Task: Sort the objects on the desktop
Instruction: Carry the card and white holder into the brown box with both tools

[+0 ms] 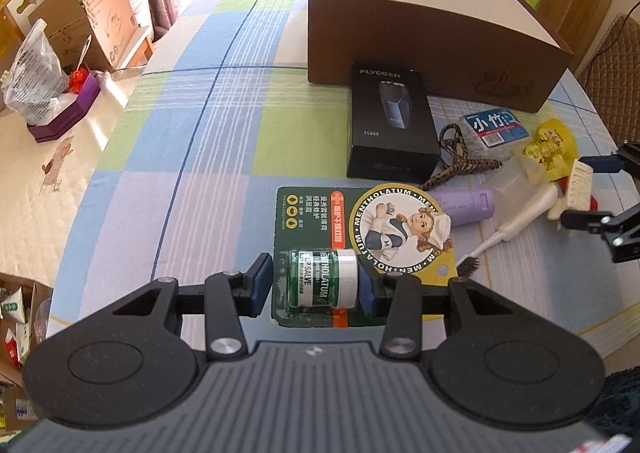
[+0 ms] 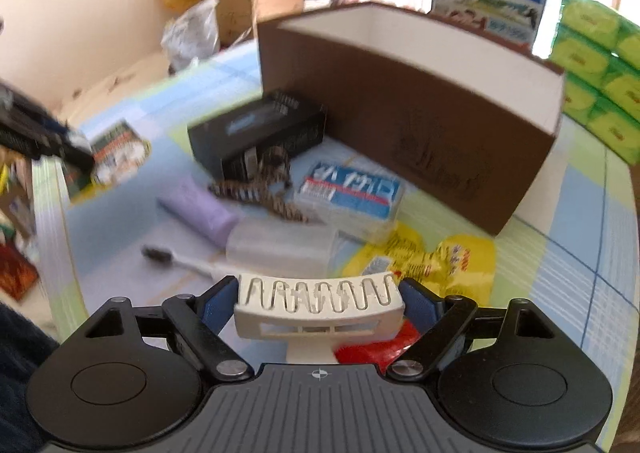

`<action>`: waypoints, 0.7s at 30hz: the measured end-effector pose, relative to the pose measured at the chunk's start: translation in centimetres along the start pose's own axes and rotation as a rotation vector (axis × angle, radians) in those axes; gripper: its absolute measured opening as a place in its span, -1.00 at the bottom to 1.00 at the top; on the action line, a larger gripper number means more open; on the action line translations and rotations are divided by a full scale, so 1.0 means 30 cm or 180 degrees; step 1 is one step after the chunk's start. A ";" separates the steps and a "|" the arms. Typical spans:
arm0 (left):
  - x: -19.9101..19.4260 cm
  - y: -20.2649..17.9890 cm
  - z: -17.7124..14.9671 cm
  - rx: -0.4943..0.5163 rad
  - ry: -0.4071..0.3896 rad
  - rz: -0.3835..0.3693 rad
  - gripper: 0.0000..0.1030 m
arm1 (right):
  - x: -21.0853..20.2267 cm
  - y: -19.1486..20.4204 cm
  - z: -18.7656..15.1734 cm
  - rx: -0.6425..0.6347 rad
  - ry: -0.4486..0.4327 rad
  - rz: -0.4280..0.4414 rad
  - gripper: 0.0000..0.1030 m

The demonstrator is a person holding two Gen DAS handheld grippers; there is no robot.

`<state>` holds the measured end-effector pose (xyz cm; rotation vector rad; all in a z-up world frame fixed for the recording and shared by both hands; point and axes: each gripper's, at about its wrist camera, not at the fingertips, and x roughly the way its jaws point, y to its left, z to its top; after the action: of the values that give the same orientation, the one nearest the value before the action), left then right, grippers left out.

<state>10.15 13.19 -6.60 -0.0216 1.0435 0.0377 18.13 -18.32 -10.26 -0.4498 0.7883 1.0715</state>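
Left wrist view: left gripper (image 1: 316, 285) low over checked tablecloth (image 1: 192, 141), blue pads either side of lip salve jar (image 1: 323, 279) on its green blister card (image 1: 320, 221); right pad looks touching the jar, left pad just off the card edge, so closing on it but firm grip not confirmed. Probably gripped across the jar because flat card gives nothing to pinch. Card flat on cloth. Black shaver box (image 1: 390, 121) beyond, just in front of open brown box (image 1: 432, 41), likely the sorting bin. Purple tube (image 1: 468, 207), brush (image 1: 508, 227), blue packet (image 1: 494, 127) close by to the right.

Right wrist view, blurred: right gripper (image 2: 319, 303) clamped on white ribbed comb-like piece (image 2: 318, 299), held by its ends, red item (image 2: 372, 345) beneath. Yellow packet (image 2: 432, 257) on cloth ahead, brown box behind. Cluttered room: cartons, bags, green tissue packs (image 2: 596, 65), curtain.
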 end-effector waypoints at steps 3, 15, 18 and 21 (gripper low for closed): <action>-0.004 0.004 0.027 0.0042 -0.0045 -0.0040 -0.25 | -0.051 -0.006 0.041 0.0162 -0.0202 -0.0021 0.62; -0.036 -0.027 0.215 0.0270 -0.0417 -0.0252 -0.25 | -0.153 -0.035 0.200 0.0392 -0.0662 -0.0283 0.61; -0.034 -0.041 0.284 0.0338 -0.0539 -0.0280 -0.25 | -0.150 -0.046 0.223 0.0398 -0.0683 -0.0342 0.62; -0.021 -0.051 0.348 0.0390 -0.0623 -0.0307 -0.25 | -0.145 -0.062 0.241 0.0415 -0.0704 -0.0386 0.61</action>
<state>18.92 12.02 -0.79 0.0422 0.8464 -0.1098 21.26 -16.89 -2.34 -0.2596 0.6225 0.9324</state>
